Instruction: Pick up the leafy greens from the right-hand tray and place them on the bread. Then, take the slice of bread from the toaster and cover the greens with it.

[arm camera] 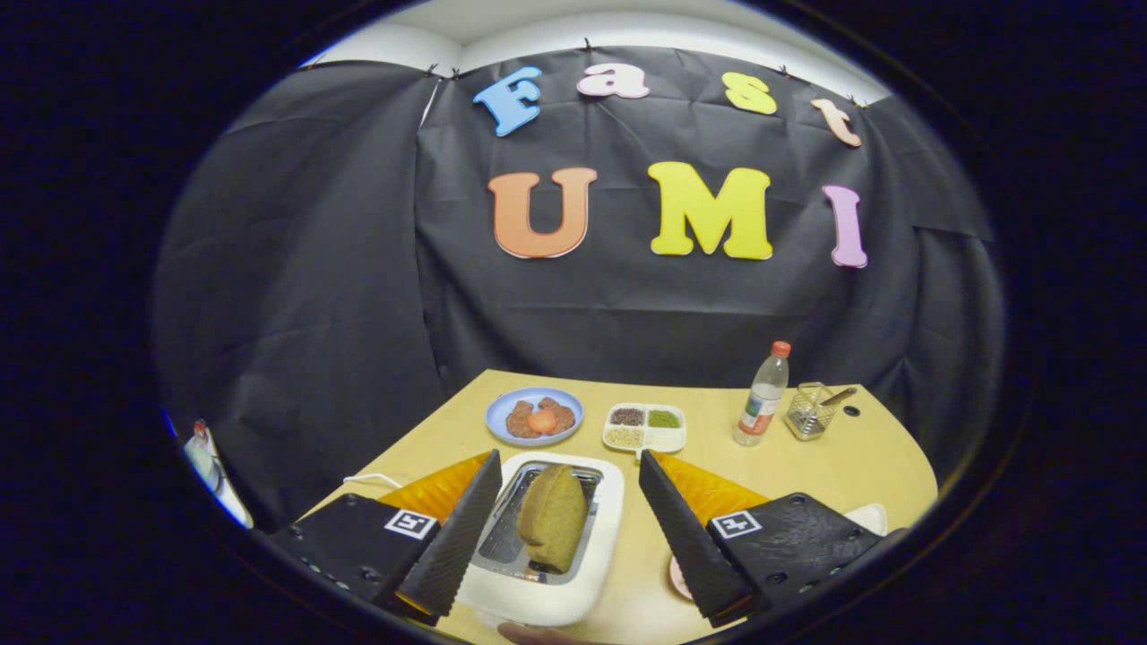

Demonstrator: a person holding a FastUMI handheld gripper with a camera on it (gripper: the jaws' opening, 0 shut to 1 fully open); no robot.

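Gripper view puts us right above the toaster [573, 537], and the gripper [566, 524] hangs with its fingers spread wide, one on each side of the white housing, gripping nothing. Between them, standing on edge in the slot, is the slice of bread [552, 528], brown and tilted a little, poking well clear of the metal opening.

By my reading this is the second half of the job: the approach to the toast. The greens are nowhere I can make out from here, so whether they already sit on the other bread I cannot tell. What the next move calls for, I'd say, is a drop straight down, fingers lined up with the flat faces of the slice, then a gentle close, because toast held too hard will crumble, and a lift clear of the slot walls.

Now the dishes beyond the fingers. A blue plate [504, 405] carries brown patties with an orange round thing on top. Just beside it a white divided tray [645, 444] holds dark, green and pale grains in separate compartments. Farther off stand a clear bottle [763, 396] with a red cap and a wire basket [808, 414] with a utensil in it.
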